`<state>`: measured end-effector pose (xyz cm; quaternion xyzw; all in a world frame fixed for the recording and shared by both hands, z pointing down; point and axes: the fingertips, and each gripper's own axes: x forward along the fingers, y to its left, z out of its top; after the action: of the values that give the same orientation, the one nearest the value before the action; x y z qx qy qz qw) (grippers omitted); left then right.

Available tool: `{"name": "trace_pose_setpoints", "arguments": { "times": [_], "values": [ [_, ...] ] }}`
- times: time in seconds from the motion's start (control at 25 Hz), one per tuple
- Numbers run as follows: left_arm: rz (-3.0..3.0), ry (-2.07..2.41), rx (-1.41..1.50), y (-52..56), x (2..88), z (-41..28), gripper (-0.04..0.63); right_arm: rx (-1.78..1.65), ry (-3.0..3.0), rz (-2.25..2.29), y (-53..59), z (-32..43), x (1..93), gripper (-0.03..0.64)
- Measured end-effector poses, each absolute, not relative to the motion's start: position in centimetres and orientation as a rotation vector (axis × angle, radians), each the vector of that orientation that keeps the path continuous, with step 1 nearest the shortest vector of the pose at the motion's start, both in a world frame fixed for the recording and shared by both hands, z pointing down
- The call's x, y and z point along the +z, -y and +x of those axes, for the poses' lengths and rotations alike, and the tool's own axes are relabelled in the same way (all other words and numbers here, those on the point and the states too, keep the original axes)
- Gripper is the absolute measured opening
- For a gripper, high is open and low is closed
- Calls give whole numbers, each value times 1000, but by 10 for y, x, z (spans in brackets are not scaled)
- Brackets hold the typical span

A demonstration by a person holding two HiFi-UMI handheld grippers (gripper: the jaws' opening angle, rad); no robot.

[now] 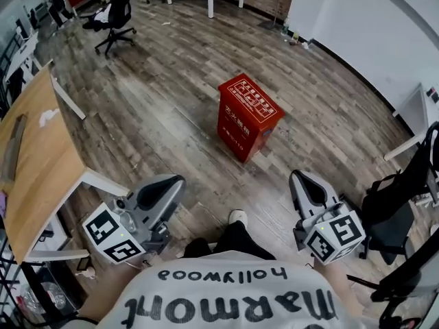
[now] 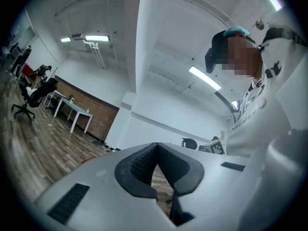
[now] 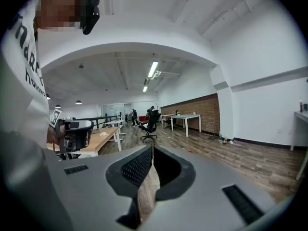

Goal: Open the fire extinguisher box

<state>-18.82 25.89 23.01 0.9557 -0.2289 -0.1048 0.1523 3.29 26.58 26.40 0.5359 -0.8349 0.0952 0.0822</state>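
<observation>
Wood-plank floor (image 1: 171,88) runs across the whole room, and one red fire extinguisher box (image 1: 248,116) stands upright on it, out in the open ahead of me. Its lid lies flat on top, with white print on the lid and on the front face, and one corner of the box points toward me. I count a single box, and neither of my tongs touches it; both are well apart from it, close to my body.

My left tongs (image 1: 177,181) sit at the lower left and my right tongs (image 1: 300,178) at the lower right, with the box ahead between the two. In the left gripper view the left tips meet, with nothing between them and only floor showing through the gap behind the tips. The right gripper view shows the right tongs closed the same way and empty.

Each of the two carries one marker cube, the left cube (image 1: 110,235) and the right cube (image 1: 336,237). One shoe (image 1: 237,217) of mine shows between them.

Farther out there are two black chairs: one swivel chair (image 1: 113,19) far off at the upper left and one chair (image 1: 394,214) just beside my right tongs. One wooden surface (image 1: 34,163) on white legs stands at my left. One white wall (image 1: 363,33) closes the right side.
</observation>
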Motion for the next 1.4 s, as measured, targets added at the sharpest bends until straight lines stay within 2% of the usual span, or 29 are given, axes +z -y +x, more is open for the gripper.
{"name": "trace_pose_setpoints", "arguments": {
  "times": [0.64, 1.4],
  "values": [
    [2681, 704, -126, -184, 239, -116, 4, 532, 2466, 1532, -175, 93, 287, 11],
    [2657, 743, -120, -114, 249, -52, 5, 329, 2392, 1372, -118, 139, 305, 11]
  ]
}}
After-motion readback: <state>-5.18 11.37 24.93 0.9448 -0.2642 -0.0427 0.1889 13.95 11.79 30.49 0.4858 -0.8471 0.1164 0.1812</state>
